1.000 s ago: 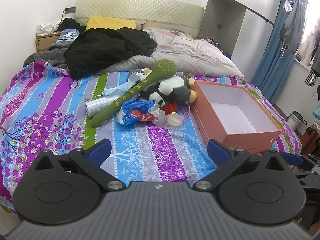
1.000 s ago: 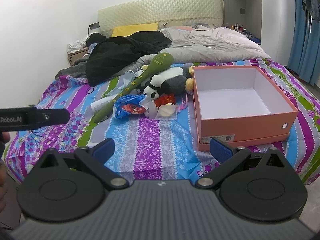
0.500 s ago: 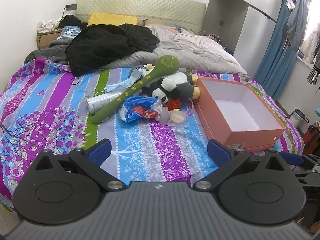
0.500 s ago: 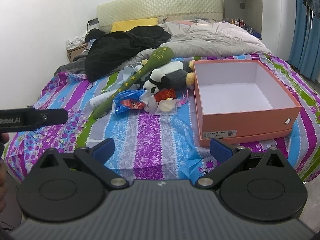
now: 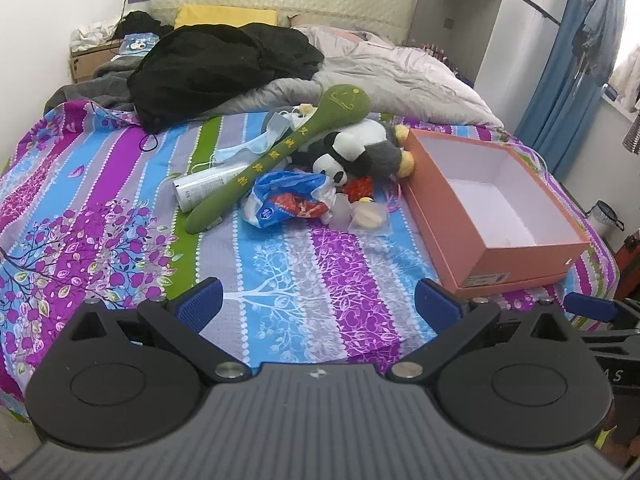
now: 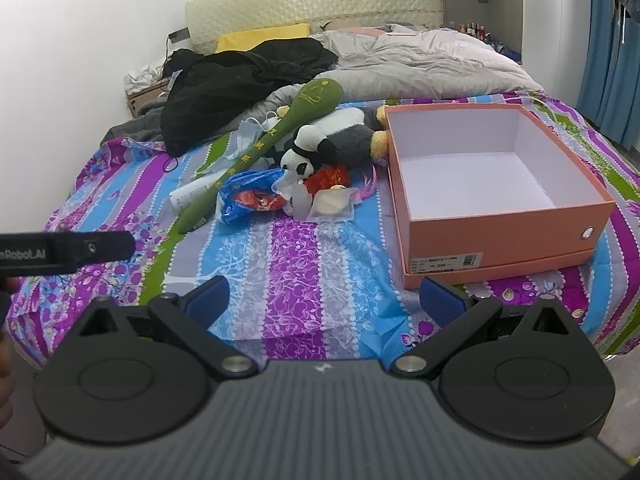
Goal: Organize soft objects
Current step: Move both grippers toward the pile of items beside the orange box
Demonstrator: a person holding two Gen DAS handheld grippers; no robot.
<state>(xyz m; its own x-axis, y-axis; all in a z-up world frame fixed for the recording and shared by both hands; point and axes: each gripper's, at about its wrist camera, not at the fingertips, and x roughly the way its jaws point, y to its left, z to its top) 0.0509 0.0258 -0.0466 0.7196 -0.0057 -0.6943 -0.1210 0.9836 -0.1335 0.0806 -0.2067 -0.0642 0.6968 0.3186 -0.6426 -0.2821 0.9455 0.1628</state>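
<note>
A pile lies mid-bed: a long green plush stick [image 5: 280,156] [image 6: 260,148], a panda plush [image 5: 360,152] [image 6: 320,148], a blue plastic bag [image 5: 288,198] [image 6: 248,194], a clear packet [image 5: 370,214] [image 6: 332,206], face masks [image 5: 256,140] and a white tube [image 5: 208,184]. An empty orange box [image 5: 500,256] [image 6: 500,244] stands right of the pile. My left gripper [image 5: 318,304] is open and empty, well short of the pile. My right gripper [image 6: 324,296] is open and empty, near the bed's front edge beside the box.
A black garment [image 5: 216,64] and a grey duvet [image 5: 400,76] cover the far half of the striped bed [image 5: 100,208]. Blue curtains [image 5: 560,80] hang at right. A cardboard box [image 5: 86,64] sits far left. The other gripper's arm [image 6: 64,252] shows at left.
Both grippers have moved forward toward the bed; the pile and the box appear closer and lower. Both stay open.
</note>
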